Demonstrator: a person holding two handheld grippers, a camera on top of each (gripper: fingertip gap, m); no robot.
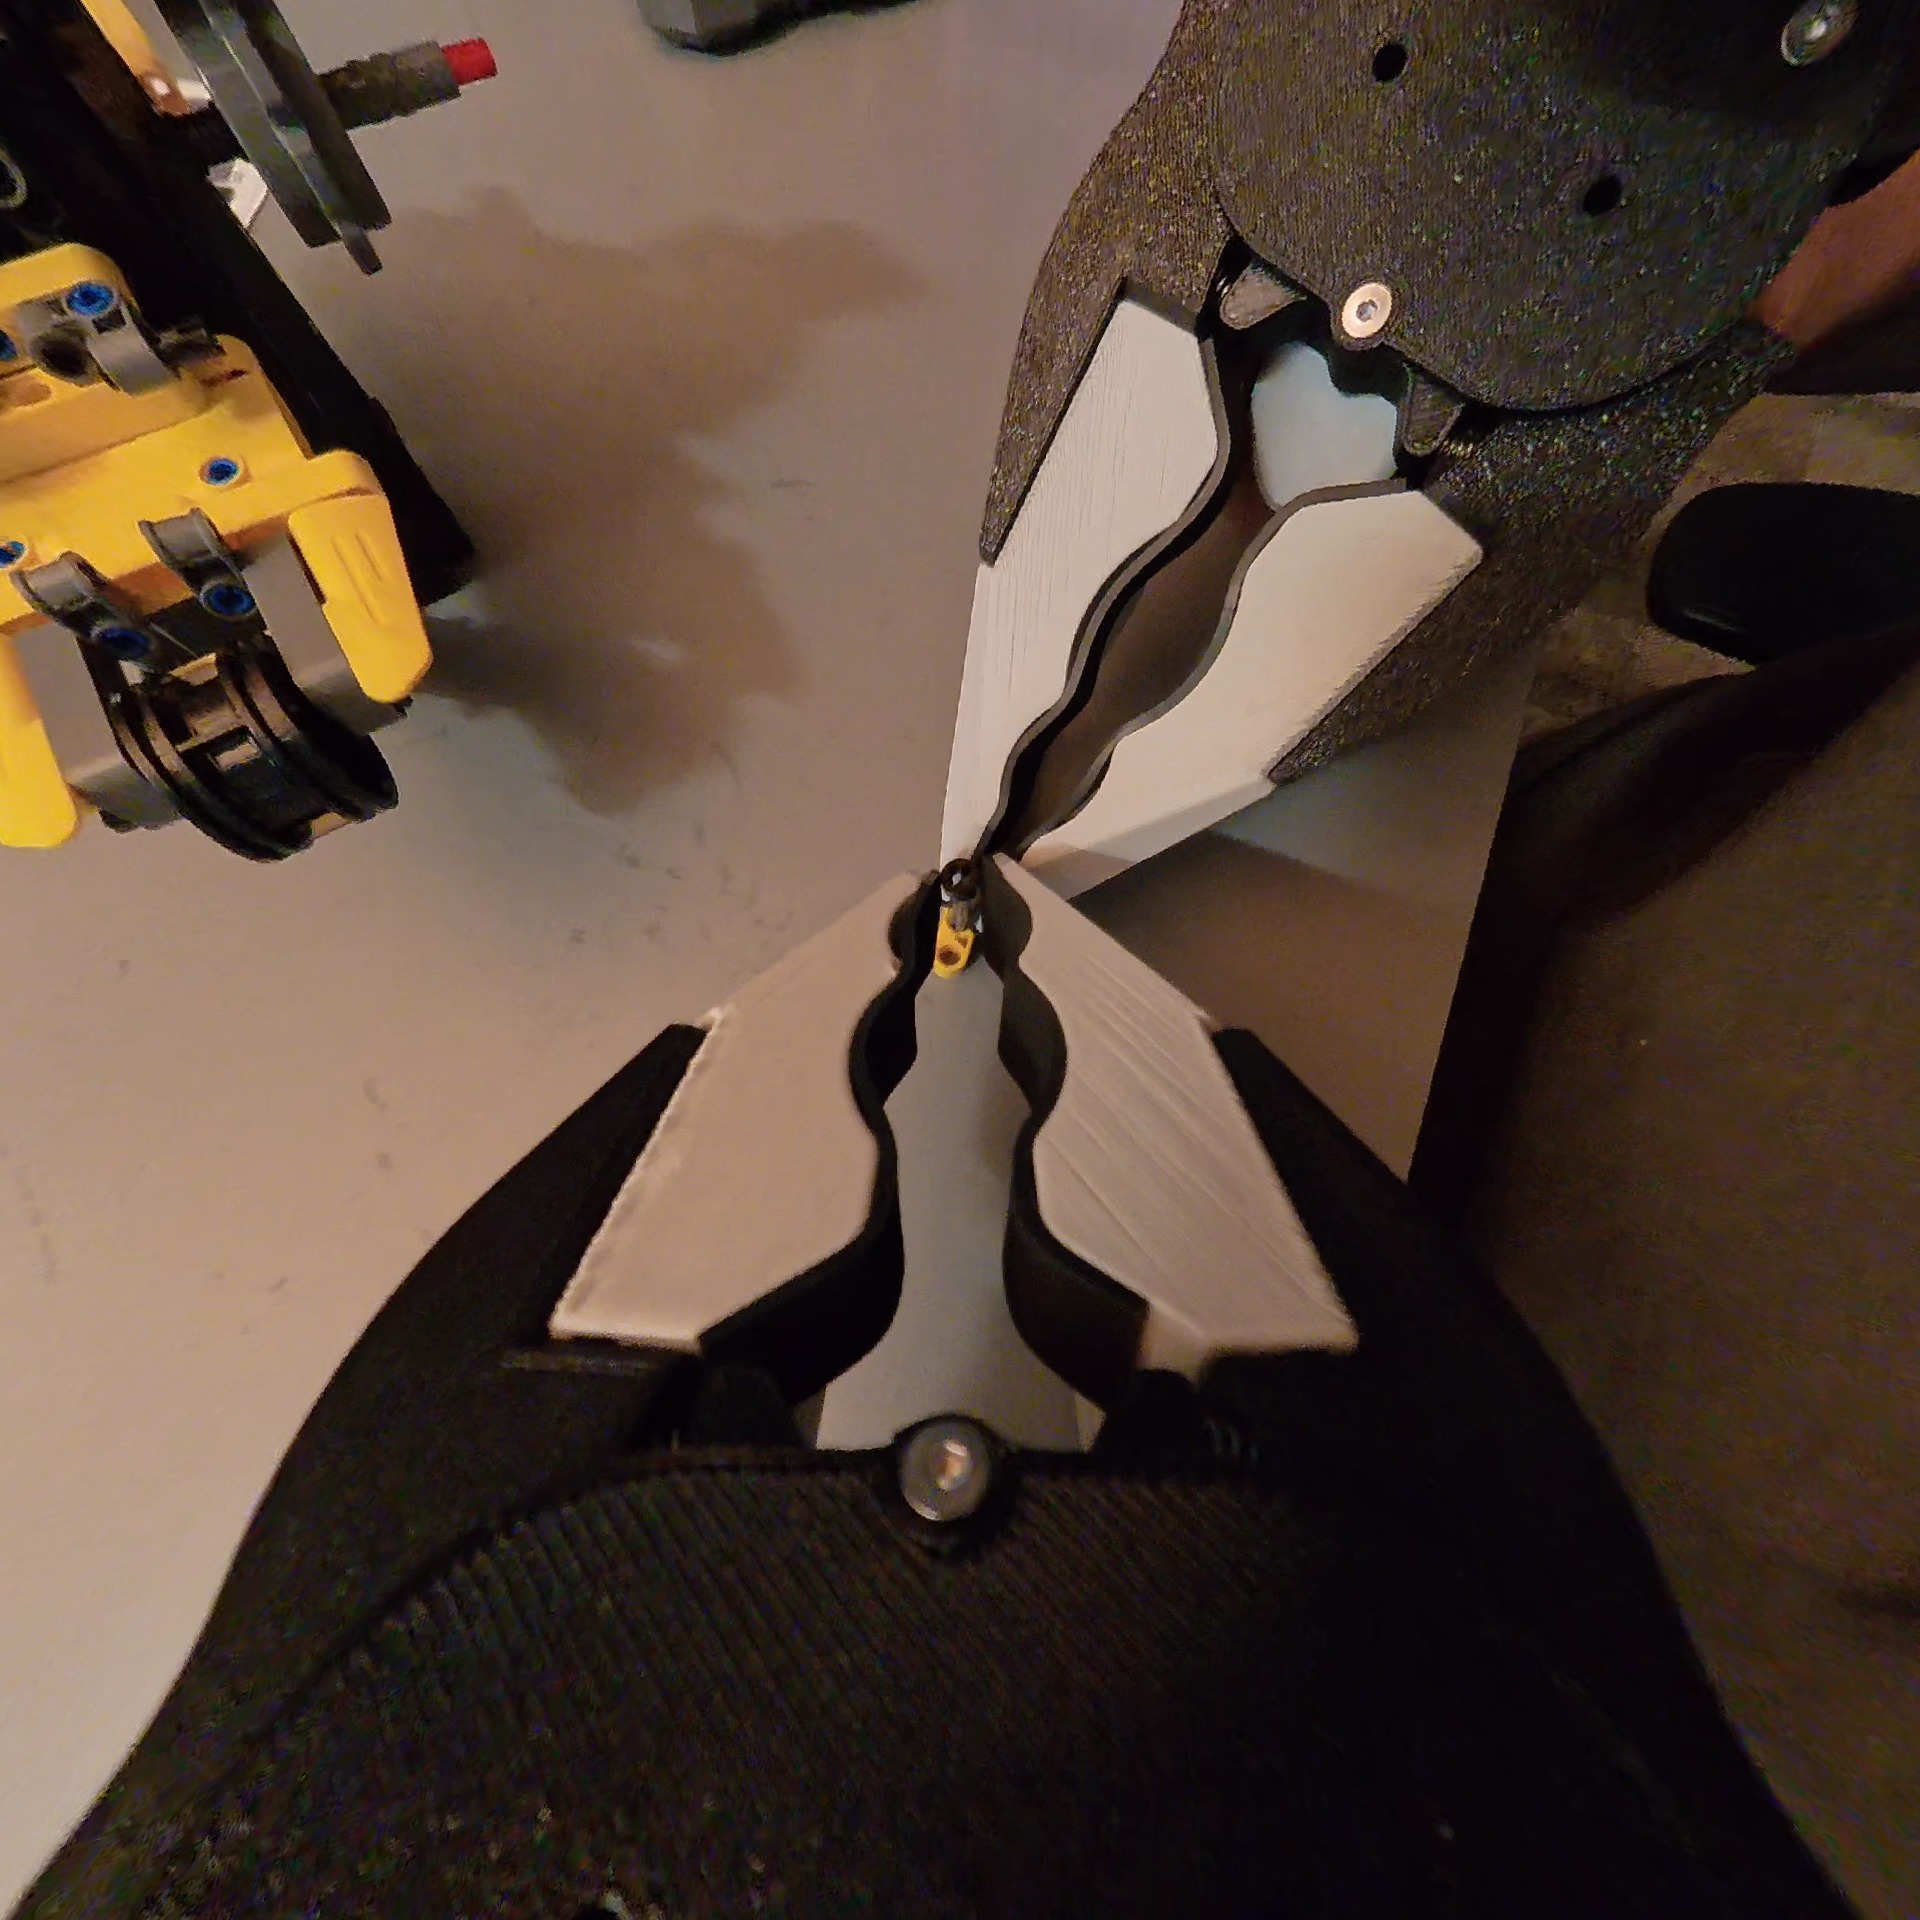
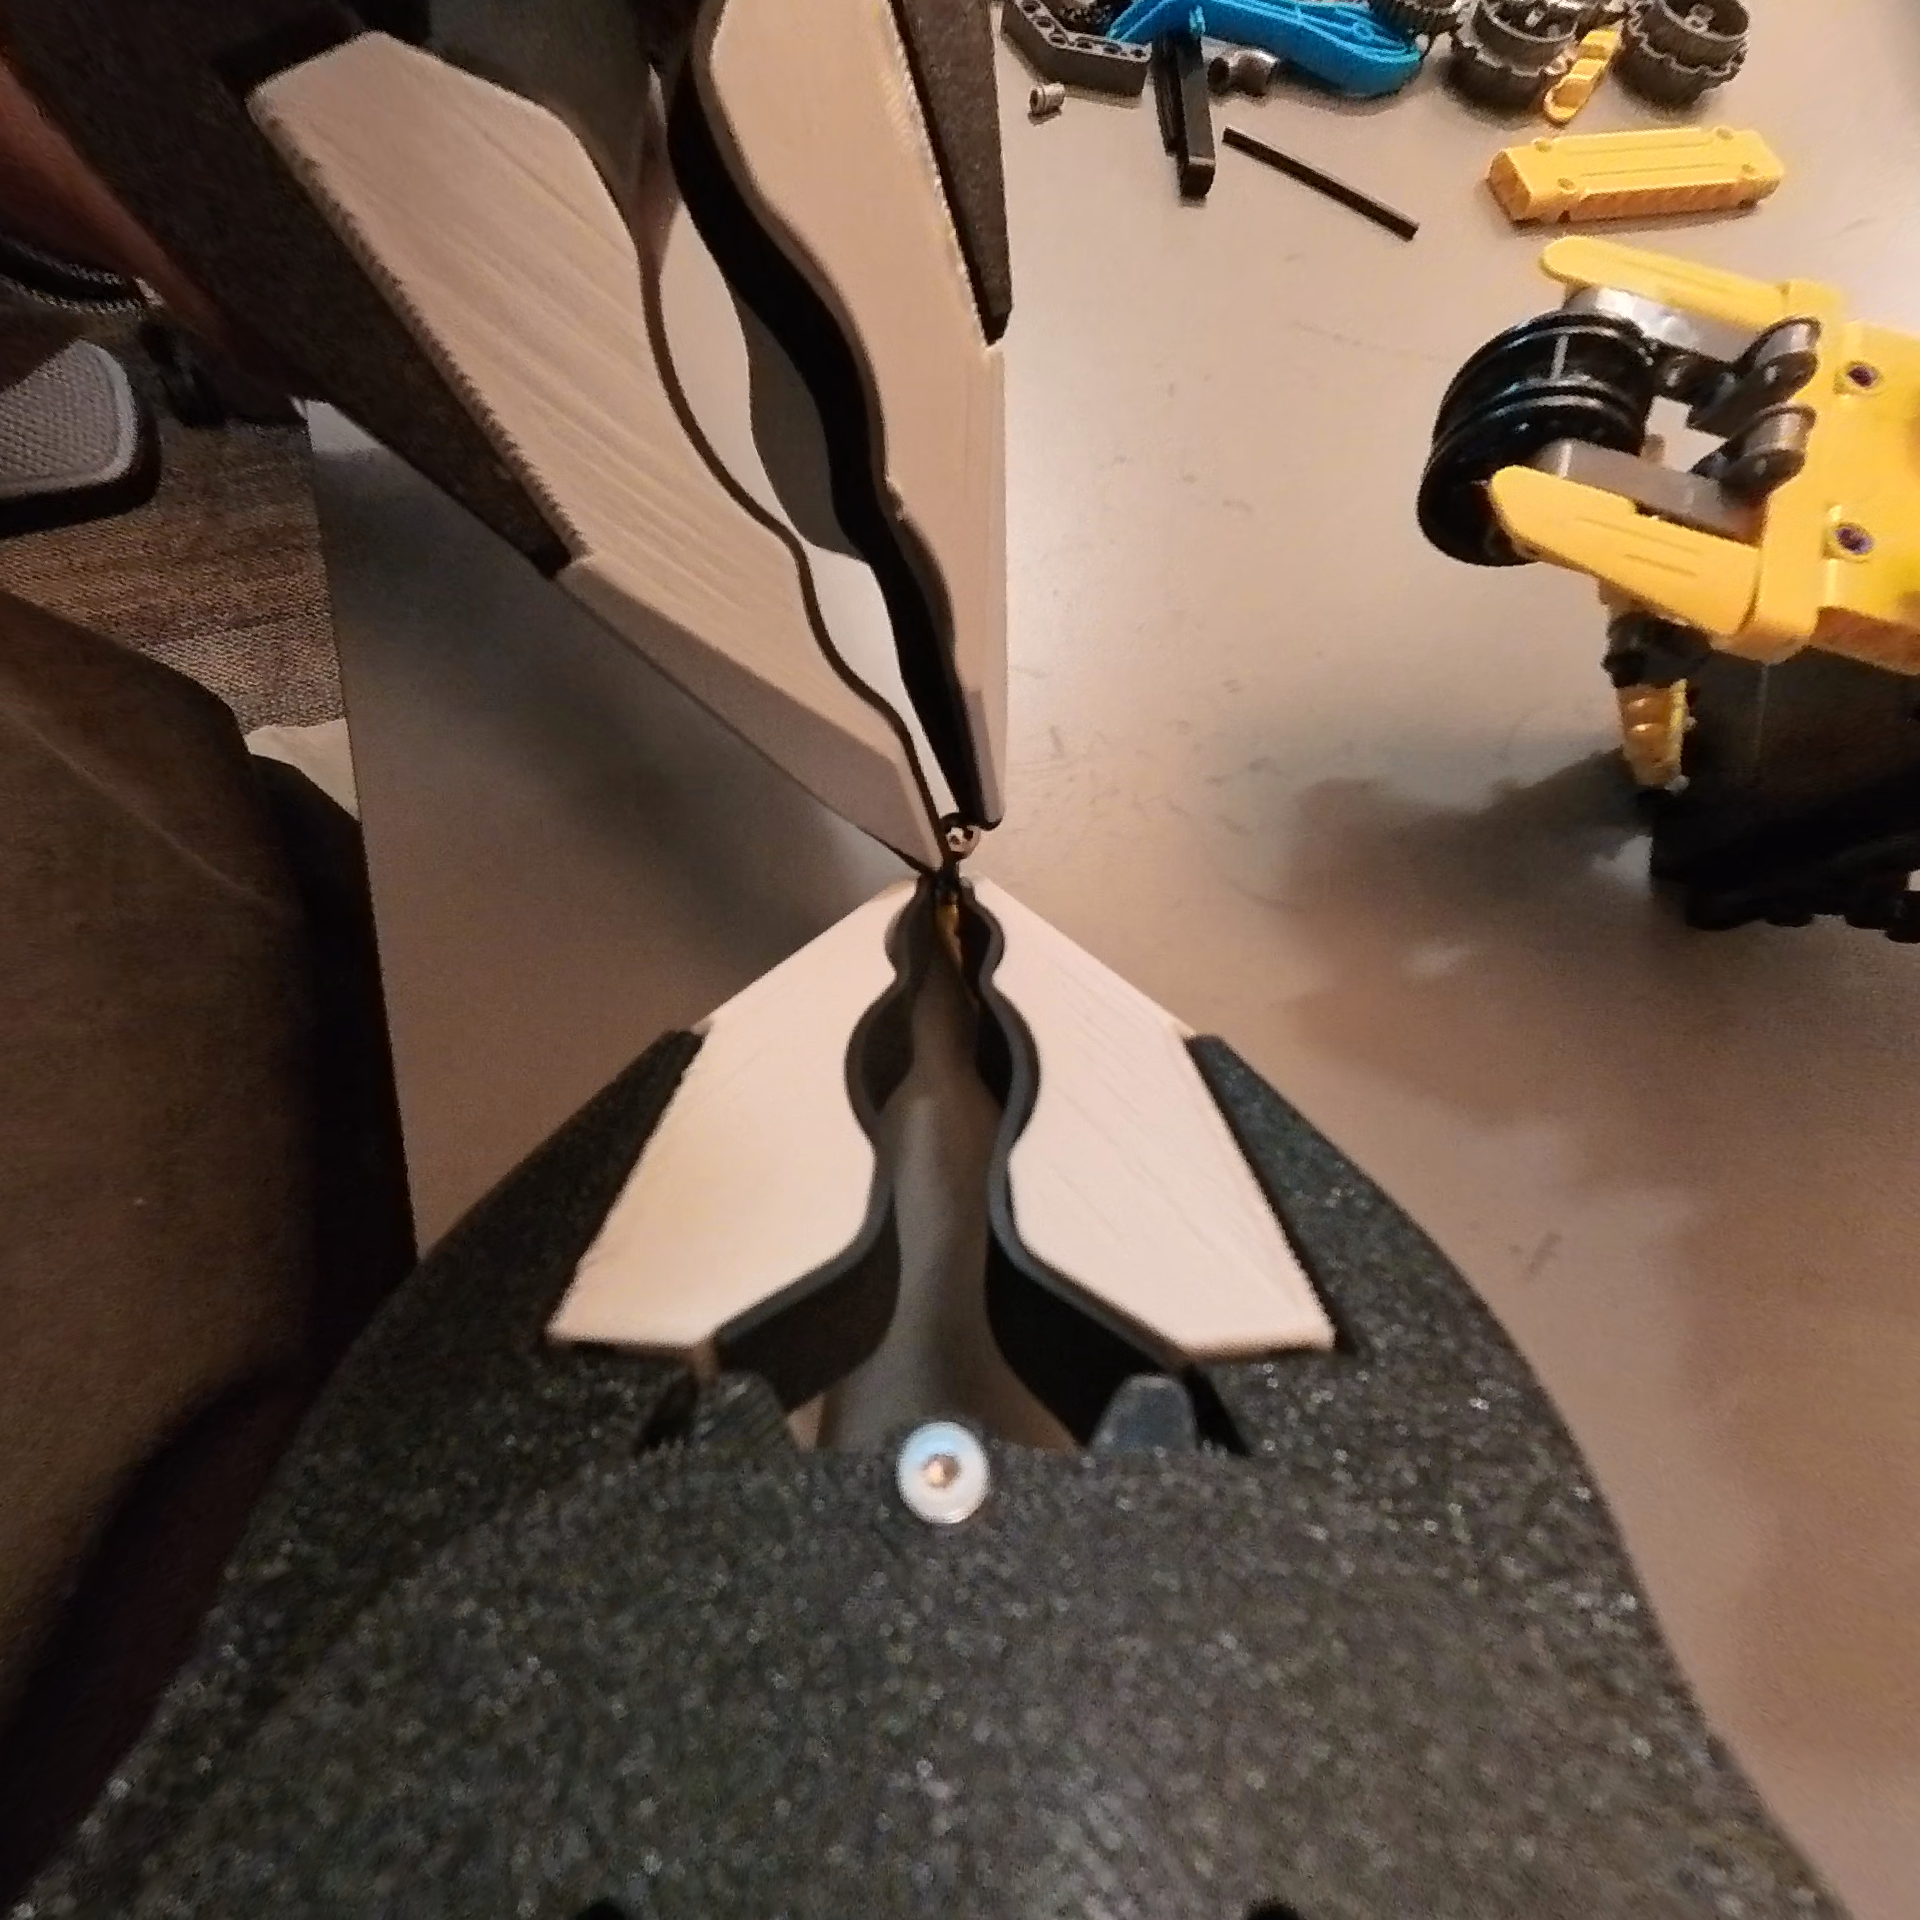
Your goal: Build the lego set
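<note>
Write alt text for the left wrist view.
The left gripper, shut on a small yellow connector, meets the right gripper tip to tip above a grey table. A yellow and black brick-built model stands at left.

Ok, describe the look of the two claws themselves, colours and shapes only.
Both look alike. The left claw has a black ribbed printed body, two pale grey-white fingers with wavy black-lined inner edges tapering to a point, and a silver screw at the base. The right claw has a speckled black body, matching pale fingers and a silver screw. No cables or sleeves show.
</note>
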